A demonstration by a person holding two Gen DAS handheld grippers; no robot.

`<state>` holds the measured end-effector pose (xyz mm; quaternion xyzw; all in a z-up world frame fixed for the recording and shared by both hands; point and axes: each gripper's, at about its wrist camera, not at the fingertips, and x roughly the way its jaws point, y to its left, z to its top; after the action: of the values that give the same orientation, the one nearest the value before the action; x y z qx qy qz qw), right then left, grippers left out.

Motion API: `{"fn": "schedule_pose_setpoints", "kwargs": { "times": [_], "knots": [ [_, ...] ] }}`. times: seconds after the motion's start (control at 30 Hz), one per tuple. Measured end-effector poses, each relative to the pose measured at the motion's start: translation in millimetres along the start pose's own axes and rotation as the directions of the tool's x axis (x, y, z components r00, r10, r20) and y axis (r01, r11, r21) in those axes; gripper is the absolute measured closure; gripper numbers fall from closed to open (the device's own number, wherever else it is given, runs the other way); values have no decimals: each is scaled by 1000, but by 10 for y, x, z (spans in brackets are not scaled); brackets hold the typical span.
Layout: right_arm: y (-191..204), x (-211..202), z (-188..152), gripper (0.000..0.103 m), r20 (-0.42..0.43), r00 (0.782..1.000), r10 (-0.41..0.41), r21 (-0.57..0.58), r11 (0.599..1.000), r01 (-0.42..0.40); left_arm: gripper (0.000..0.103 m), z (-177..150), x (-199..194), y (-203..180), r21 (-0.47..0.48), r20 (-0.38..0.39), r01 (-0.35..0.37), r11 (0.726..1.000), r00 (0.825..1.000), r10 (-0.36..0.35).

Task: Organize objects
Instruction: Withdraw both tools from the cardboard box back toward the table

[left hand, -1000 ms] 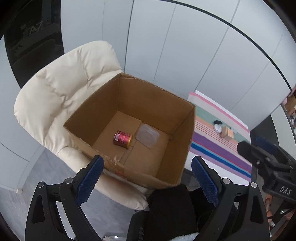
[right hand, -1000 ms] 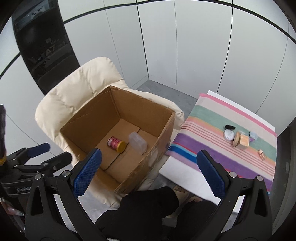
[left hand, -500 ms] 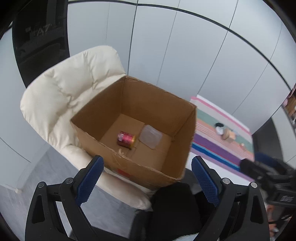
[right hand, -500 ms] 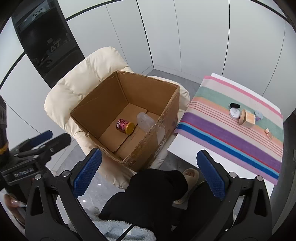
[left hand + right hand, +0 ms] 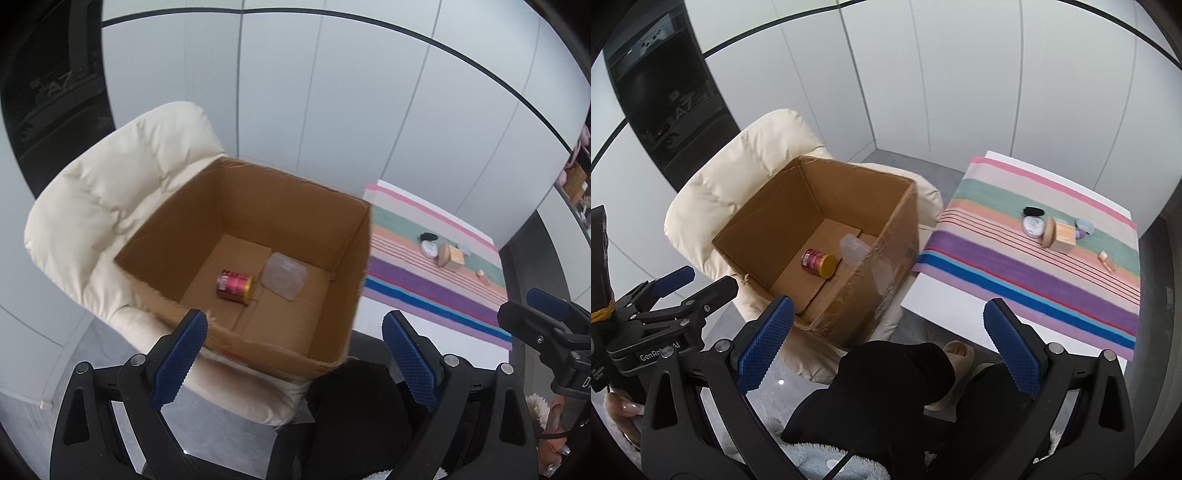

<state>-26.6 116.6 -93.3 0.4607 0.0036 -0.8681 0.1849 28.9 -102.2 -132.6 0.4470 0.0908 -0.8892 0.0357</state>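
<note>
From the left wrist, our left gripper [image 5: 291, 339] has its jaws spread and empty above the cardboard box [image 5: 343, 295], where a red can [image 5: 235, 286] and clear container [image 5: 283, 275] already lie.

From the right wrist, our right gripper [image 5: 886, 339] is also wide and empty; small items [image 5: 1049, 229] wait on the striped worktop [image 5: 1015, 280], probably to be collected next.

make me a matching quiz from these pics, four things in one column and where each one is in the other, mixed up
Things
1. red can
2. cardboard box
3. black oval case
4. left gripper

Places
A. on the cream chair
B. on the striped cloth
C. lying on the box floor beside a clear plastic tub
D. held in the air, fingers apart, holding nothing

Pairs: 1-C, 2-A, 3-B, 4-D
</note>
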Motion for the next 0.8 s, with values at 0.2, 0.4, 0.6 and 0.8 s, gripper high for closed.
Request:
{"fn": "schedule_pose_setpoints", "kwargs": {
  "times": [0.2, 0.4, 0.6, 0.8],
  "knots": [
    [-304, -141, -44, 0, 14, 998, -63, 62, 996, 62, 6, 63, 111, -271, 28, -17, 62, 998, 998, -62],
    [-730, -332, -152, 0, 25, 990, -136, 141, 981, 131, 6, 124, 240, -692, 65, -42, 137, 988, 990, -135],
    [-1179, -506, -310, 0, 26, 980, -195, 229, 956, 185, 6, 173, 323, -1148, 142, -45, 176, 974, 984, -171],
    [-1613, -643, -496, 0, 15, 967, -255, 314, 919, 237, 6, 200, 363, -1566, 192, -37, 207, 959, 978, -203]
  ]
}}
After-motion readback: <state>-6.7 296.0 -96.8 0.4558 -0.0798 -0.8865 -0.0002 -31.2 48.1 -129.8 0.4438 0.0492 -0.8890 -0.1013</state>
